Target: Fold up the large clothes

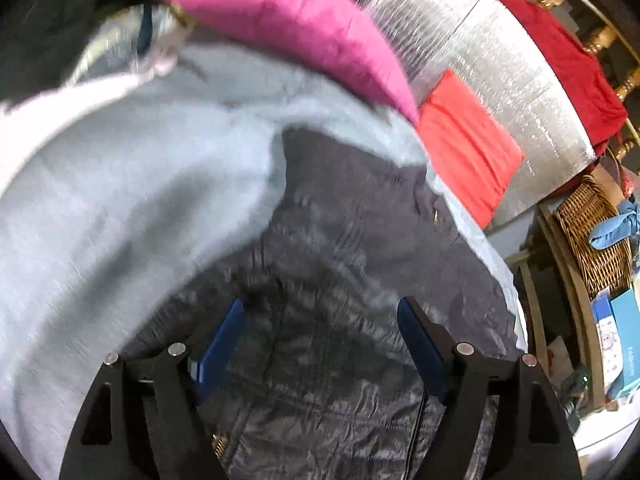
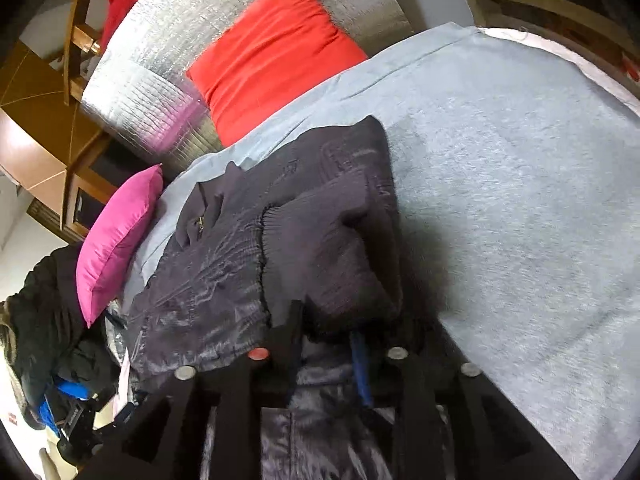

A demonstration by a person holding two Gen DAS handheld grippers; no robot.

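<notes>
Left gripper (image 1: 320,344) is hanging wide open over the dark jacket (image 1: 340,240) while the right gripper (image 2: 326,334) is pinching its cuff, so I'd be laying that sleeve flat before letting go.

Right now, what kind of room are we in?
Probably a bedroom or living room at home: a grey blanket spread out, pink and red cushions, and a wicker basket nearby.
</notes>
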